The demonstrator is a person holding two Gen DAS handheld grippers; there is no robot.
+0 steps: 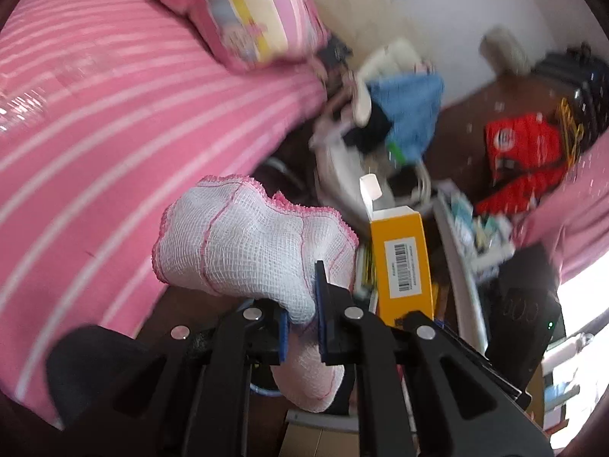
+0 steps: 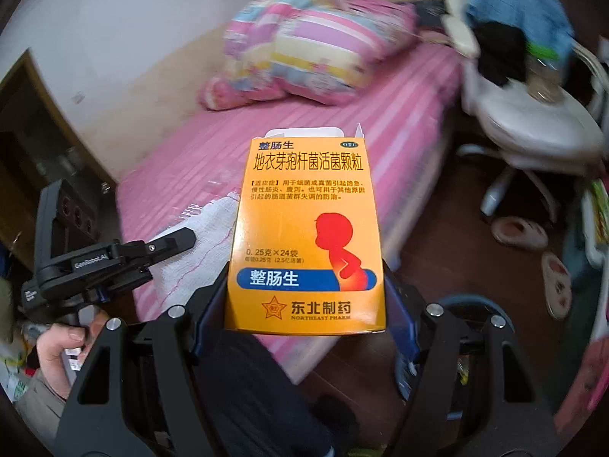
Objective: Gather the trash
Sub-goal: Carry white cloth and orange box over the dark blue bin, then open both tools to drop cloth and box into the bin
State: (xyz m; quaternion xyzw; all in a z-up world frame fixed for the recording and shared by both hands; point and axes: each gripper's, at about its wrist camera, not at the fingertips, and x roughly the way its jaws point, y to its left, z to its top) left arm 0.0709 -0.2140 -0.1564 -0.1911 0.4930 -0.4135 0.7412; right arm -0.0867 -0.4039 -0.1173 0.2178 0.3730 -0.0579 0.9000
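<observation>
Pinching gauze cloth (image 1: 243, 243) | left hand-held gripper (image 1: 302, 304) | clamped between jaws

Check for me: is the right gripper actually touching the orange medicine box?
Touching. The right wrist view shows the right gripper with a blue pad pressed against each side of the orange medicine box, holding it upright.

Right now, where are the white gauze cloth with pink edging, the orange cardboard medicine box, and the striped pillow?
white gauze cloth with pink edging (image 1: 243, 243), left wrist view, bunched middle.
orange cardboard medicine box (image 2: 304, 236), right wrist view, front face.
striped pillow (image 2: 304, 49), right wrist view, centre.
</observation>
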